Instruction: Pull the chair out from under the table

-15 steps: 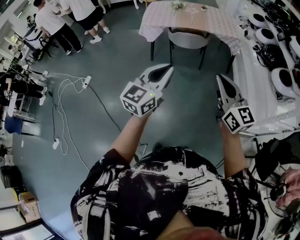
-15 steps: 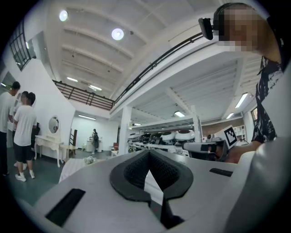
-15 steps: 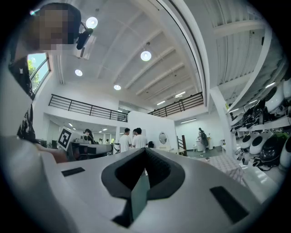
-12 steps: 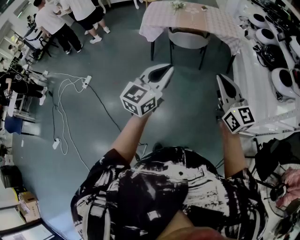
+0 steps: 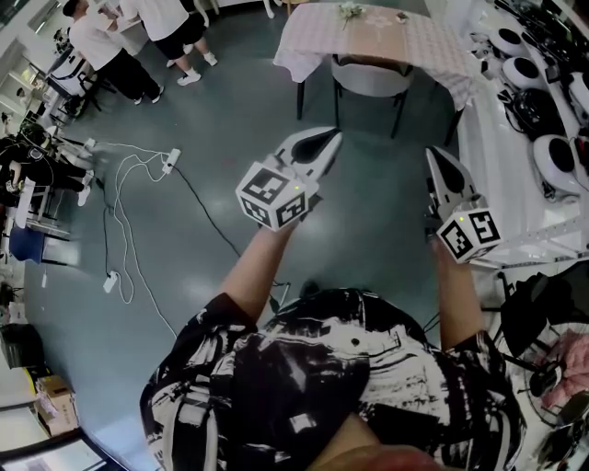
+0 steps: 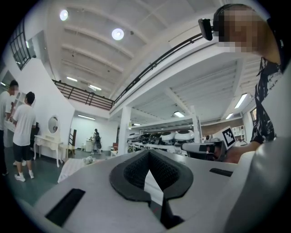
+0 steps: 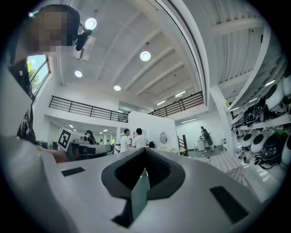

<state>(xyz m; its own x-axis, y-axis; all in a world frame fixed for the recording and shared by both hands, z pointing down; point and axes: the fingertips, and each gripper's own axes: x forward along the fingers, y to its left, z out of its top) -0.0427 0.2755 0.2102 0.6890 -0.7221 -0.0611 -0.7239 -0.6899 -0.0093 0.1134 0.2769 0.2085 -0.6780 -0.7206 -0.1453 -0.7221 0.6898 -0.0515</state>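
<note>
While the chair [image 5: 370, 78] is tucked under the table [image 5: 386, 37] at the far end of the hall, its pale curved backrest turned toward the near side and its dark legs planted on the grey floor [image 5: 230, 120], both grippers are held in the air well short of it. The table is draped in a checked cloth [image 5: 290, 55], and a small bunch of flowers [image 5: 349, 11] is set on its top. The left gripper [image 5: 324, 138] is raised level over the floor and pointed toward the chair; its jaws are pressed together with nothing between them, as is seen in the left gripper view. The right gripper [image 5: 436, 156] is carried to the right of it, tipped slightly upward, its jaws likewise closed on nothing. Neither gripper is in contact with the chair or the table. Nearest of all, the person's black-and-white patterned shirt [image 5: 313, 386] is seen from above. White cables and a power strip [image 5: 170, 158] are strewn over the floor at the left, several people [image 5: 110, 41] are gathered at the far left, and white rounded devices [image 5: 552, 156] are lined up on a white counter [image 5: 483, 156] at the right.
</note>
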